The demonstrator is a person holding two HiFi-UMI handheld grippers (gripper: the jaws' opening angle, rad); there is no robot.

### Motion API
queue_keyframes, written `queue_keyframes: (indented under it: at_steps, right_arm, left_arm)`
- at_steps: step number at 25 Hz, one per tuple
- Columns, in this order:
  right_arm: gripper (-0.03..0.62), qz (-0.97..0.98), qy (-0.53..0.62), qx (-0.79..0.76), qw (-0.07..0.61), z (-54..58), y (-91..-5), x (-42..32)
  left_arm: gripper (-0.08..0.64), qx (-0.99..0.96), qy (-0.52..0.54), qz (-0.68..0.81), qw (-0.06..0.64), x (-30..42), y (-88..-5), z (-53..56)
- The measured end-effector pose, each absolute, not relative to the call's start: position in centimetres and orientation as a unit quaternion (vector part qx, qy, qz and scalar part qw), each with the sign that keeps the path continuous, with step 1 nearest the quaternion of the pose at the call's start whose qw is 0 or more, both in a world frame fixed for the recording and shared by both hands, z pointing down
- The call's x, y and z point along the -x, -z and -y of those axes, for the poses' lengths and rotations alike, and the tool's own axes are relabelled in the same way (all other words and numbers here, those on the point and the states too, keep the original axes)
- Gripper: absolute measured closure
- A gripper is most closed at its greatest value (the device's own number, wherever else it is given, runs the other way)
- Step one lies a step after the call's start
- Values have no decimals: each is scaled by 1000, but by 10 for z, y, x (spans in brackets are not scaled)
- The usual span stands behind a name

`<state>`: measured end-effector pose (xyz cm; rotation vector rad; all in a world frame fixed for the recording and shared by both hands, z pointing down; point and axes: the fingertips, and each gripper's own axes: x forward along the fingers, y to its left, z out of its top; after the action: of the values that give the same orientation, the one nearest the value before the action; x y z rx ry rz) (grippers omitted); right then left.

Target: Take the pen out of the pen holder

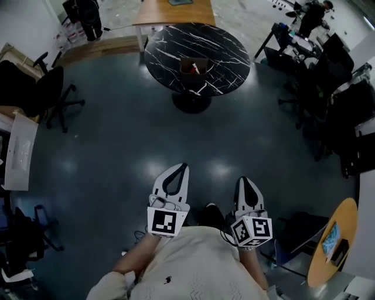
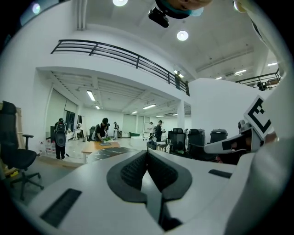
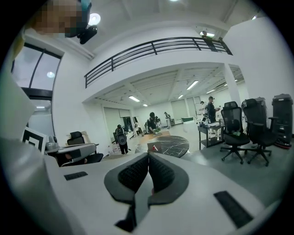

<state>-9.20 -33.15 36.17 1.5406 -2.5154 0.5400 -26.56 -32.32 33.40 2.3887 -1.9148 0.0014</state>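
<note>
A brown pen holder (image 1: 194, 65) with a red and white pen (image 1: 195, 70) in it stands on the round black marble table (image 1: 222, 50) far ahead of me. The right gripper view shows the same pen holder (image 3: 154, 148) small on that table (image 3: 174, 145). My left gripper (image 1: 185, 166) and right gripper (image 1: 243, 179) are held close to my body, far short of the table. Both are shut with nothing between the jaws. In the left gripper view the left gripper (image 2: 147, 151) points along the floor toward the table (image 2: 106, 153).
A wooden desk (image 1: 173, 12) stands behind the round table. Office chairs (image 1: 50, 94) are at the left, dark chairs and desks (image 1: 328, 70) at the right. A round wooden side table (image 1: 331, 246) is at my lower right. Several people stand in the background.
</note>
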Motion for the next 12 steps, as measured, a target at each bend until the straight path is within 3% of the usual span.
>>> queue_keyframes:
  at_steps: [12]
  right_arm:
    - [574,863,-176,-469,73,472,-387,137]
  left_arm:
    - [548,-744,-21,666,49,306,-354,434]
